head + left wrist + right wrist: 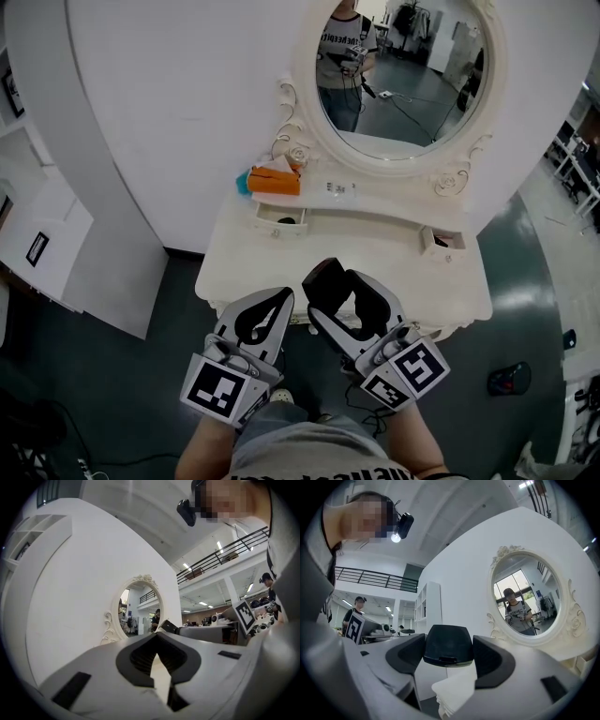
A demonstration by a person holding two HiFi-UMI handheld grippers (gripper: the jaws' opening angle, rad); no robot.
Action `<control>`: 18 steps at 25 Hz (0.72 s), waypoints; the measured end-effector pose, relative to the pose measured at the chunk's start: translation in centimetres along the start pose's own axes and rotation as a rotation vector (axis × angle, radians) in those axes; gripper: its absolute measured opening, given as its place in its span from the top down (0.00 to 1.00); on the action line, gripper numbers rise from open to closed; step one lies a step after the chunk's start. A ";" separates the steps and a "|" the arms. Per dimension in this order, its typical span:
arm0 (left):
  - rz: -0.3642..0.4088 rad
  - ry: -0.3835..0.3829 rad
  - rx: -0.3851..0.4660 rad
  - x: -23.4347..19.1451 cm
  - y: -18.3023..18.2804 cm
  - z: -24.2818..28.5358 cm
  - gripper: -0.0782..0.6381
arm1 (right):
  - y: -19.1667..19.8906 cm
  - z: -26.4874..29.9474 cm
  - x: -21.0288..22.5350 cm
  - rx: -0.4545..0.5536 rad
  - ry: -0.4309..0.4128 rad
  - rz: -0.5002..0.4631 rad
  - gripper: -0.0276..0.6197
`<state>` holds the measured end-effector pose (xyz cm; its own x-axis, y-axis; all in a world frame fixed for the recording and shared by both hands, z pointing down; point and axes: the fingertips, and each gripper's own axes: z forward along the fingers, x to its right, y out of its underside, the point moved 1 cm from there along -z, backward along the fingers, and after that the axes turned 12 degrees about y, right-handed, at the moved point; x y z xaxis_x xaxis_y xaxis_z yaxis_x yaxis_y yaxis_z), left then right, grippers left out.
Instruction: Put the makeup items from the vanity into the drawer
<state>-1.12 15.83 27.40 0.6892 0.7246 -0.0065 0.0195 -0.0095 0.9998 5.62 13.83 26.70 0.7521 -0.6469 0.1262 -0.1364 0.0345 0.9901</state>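
Note:
My right gripper (330, 284) is shut on a black makeup compact (324, 280), held above the front edge of the white vanity top (375, 255). In the right gripper view the compact (447, 647) sits pinched between the two dark pads (492, 660). Beside it, my left gripper (280, 300) is shut with nothing in it; in its own view the left gripper's (156, 638) tips meet. At the vanity's back left a small drawer (277, 218) stands open with a dark item inside. A second small drawer (441, 242) is open at the back right.
An orange box (274, 181) and a teal item (243, 183) rest on the shelf above the left drawer. Small clear items (339, 187) stand under the oval mirror (403, 75). A white shelving unit (37, 216) stands left; dark floor surrounds the vanity.

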 end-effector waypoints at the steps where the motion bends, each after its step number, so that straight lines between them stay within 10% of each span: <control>1: 0.005 0.002 0.007 -0.5 0.0 0.0 0.87 | 0.1 0.4 -0.1 -0.004 0.000 -0.007 0.43; 18: -0.009 0.064 0.025 -4.8 0.8 0.8 0.87 | 0.6 3.6 0.4 -0.025 0.096 -0.051 0.43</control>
<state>-3.85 11.84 28.17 0.6412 0.7673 -0.0134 0.0445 -0.0198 0.9988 3.52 10.83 27.11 0.8159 -0.5726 0.0802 -0.0813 0.0237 0.9964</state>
